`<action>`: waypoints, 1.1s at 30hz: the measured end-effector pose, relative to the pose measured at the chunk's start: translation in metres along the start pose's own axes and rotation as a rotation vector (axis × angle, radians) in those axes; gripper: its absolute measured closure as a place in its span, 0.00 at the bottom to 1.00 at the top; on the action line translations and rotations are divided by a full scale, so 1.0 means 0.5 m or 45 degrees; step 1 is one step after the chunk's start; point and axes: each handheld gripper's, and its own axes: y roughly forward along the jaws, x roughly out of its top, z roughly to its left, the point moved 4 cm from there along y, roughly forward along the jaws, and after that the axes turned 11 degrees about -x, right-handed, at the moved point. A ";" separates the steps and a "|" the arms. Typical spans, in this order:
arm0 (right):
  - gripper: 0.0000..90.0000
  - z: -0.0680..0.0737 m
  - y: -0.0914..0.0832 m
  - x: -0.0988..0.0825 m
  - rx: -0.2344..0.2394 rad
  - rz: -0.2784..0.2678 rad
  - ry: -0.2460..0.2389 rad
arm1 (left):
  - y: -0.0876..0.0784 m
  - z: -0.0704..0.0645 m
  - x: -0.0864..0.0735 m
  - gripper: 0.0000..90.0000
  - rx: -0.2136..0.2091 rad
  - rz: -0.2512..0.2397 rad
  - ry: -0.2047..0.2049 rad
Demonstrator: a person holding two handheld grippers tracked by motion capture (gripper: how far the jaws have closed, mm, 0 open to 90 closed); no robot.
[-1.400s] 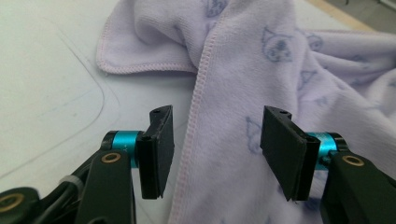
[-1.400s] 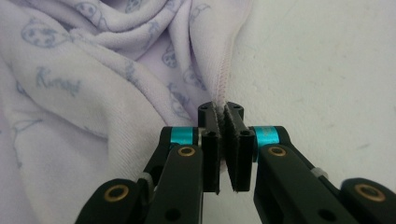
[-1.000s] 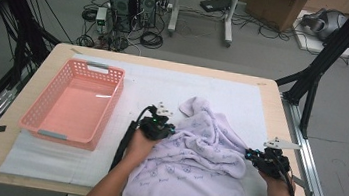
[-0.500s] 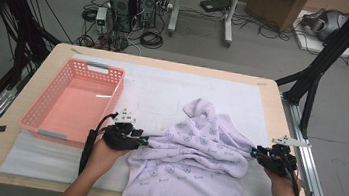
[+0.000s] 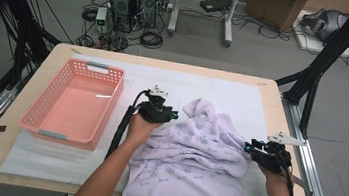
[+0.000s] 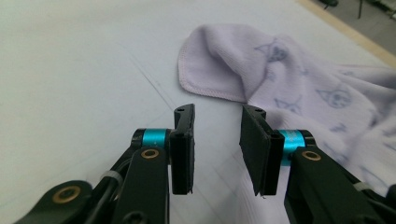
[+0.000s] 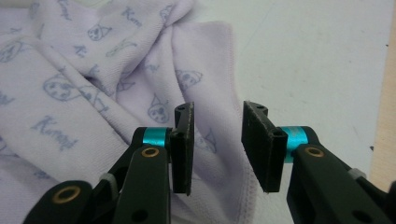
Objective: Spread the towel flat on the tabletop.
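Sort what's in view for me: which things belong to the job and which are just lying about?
In the job:
- lilac towel
- left gripper, jaws open, nothing between them
- right gripper, jaws open over the towel's edge

Lying about:
- pink basket
- white mat

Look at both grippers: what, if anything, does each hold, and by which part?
Nothing is held. The left gripper stands open over the white mat, short of the towel; the right gripper is open above the towel's edge.

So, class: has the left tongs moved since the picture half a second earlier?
Yes. The left tongs moved away from the pink basket, up the table toward the towel's far corner.
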 end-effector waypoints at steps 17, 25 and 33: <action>0.71 -0.005 -0.010 -0.009 0.037 -0.032 -0.006 | 0.171 -0.055 0.035 0.85 0.046 0.226 0.167; 0.71 -0.017 -0.012 -0.015 0.031 -0.037 0.022 | 0.108 -0.026 0.027 0.97 0.008 0.162 0.071; 0.72 -0.022 0.016 -0.002 0.009 -0.007 0.027 | -0.051 0.072 0.001 0.97 0.215 0.110 -0.018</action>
